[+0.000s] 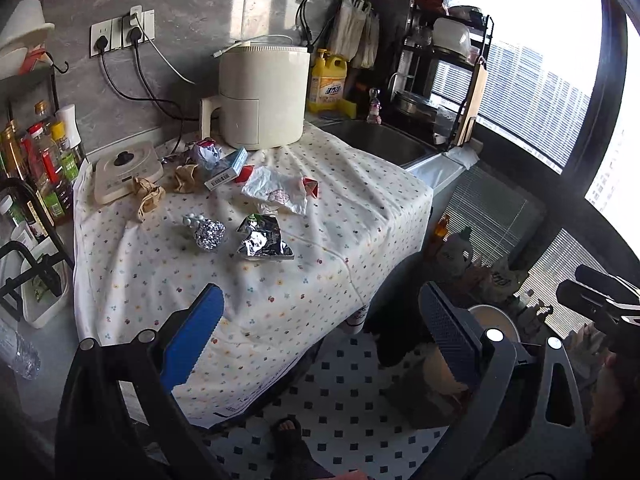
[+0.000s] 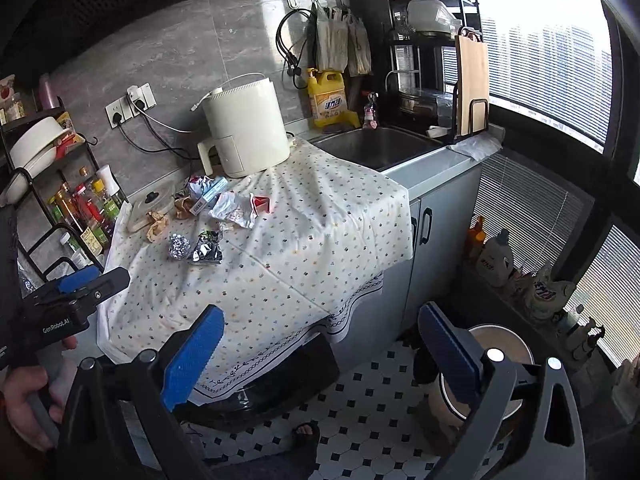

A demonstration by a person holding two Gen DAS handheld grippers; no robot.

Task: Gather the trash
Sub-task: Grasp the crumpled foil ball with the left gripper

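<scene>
Trash lies on a floral tablecloth (image 1: 280, 300): a foil ball (image 1: 209, 234), a crumpled silver wrapper (image 1: 263, 238), a white plastic bag (image 1: 276, 192), brown paper scraps (image 1: 150, 194), a blue-white box (image 1: 227, 168) and a red carton (image 1: 311, 188). The same pile shows in the right wrist view, with the foil ball (image 2: 179, 246) and wrapper (image 2: 207, 251). My left gripper (image 1: 320, 332) is open and empty, held back from the table's near edge. My right gripper (image 2: 320, 344) is open and empty, over the table's front corner. A round bin (image 2: 496, 364) stands on the floor at the right.
A white air fryer (image 1: 264, 96) stands at the back of the table, a flat white appliance (image 1: 128, 170) to its left. Bottles on a rack (image 1: 40, 160) line the left. A sink (image 2: 376, 146) and a dish rack (image 2: 436, 52) lie to the right. The floor is tiled (image 2: 360, 408).
</scene>
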